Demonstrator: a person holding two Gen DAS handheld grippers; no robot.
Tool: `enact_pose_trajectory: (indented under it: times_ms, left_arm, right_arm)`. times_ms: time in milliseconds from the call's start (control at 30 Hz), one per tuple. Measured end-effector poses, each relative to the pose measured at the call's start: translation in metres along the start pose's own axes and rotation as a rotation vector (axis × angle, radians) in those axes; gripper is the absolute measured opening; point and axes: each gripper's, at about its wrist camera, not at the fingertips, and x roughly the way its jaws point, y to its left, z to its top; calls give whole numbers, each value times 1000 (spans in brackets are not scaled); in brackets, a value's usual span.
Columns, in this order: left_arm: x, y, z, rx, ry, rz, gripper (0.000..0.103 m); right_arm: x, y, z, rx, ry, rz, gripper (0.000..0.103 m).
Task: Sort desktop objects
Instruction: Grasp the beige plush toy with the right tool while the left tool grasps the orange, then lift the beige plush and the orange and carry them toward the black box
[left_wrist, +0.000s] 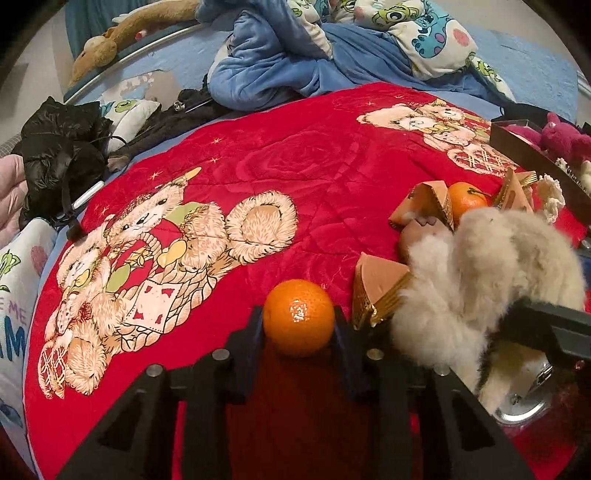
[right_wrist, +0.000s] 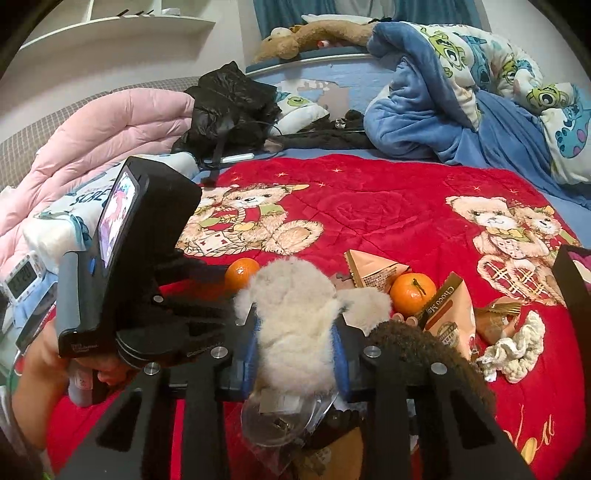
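A tangerine (left_wrist: 298, 317) rests on the red bear-print blanket (left_wrist: 295, 166) between the fingers of my left gripper (left_wrist: 298, 314), whose pads press both its sides. The same tangerine (right_wrist: 242, 273) shows at the left of the right wrist view. My right gripper (right_wrist: 297, 325) is shut on a fluffy beige plush toy (right_wrist: 295, 314), its blue pads (right_wrist: 255, 336) sunk in the fur. That toy (left_wrist: 480, 277) lies just right of the held tangerine. A second tangerine (right_wrist: 413, 293) lies behind the toy among tan snack packets (right_wrist: 373, 271).
A Choco packet (right_wrist: 450, 314) and a white crocheted scrunchie (right_wrist: 517, 350) lie to the right. A dark box (left_wrist: 517, 136) with a pink plush stands at the right edge. Blue bedding (left_wrist: 277, 62), a black jacket (left_wrist: 62, 147) and a pink quilt (right_wrist: 110, 129) ring the blanket.
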Motion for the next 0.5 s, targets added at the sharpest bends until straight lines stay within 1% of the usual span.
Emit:
enact_pose_trajectory:
  times_ms: [267,500]
  left_arm:
    - [-1,-4,0,11,-7,16,35]
    - [-3,-5,-1,20,-18,31,35]
  right_arm:
    - [-3,0,-1,10,-1,8,31]
    - [-10,-8,1,51,-19,20,31]
